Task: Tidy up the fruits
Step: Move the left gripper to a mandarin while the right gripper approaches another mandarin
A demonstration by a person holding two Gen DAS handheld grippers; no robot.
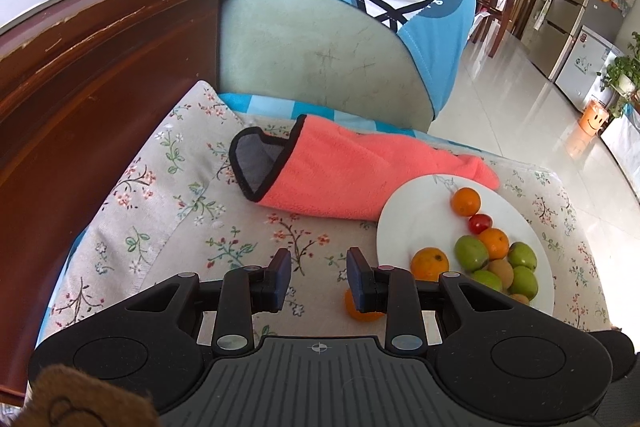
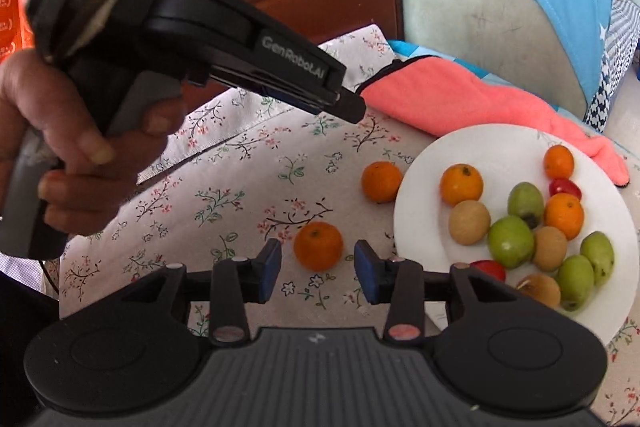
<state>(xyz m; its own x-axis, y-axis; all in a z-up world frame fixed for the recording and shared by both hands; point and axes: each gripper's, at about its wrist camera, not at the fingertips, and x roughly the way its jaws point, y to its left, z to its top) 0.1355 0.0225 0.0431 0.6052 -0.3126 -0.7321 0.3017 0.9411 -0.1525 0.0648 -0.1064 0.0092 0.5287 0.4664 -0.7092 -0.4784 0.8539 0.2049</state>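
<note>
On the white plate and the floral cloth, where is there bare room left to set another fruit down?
The white plate is bare along its far-left arc, between the coral mitt and the large orange; its near-right half is crowded with green, tan and red fruit. The floral cloth is open left of the two loose oranges.

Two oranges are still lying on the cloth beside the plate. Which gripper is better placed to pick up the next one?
The right gripper. The nearer orange lies just ahead of its open jaws. The left gripper points at bare floral cloth, its jaws empty, with the other orange off to its right, near the white plate.
</note>
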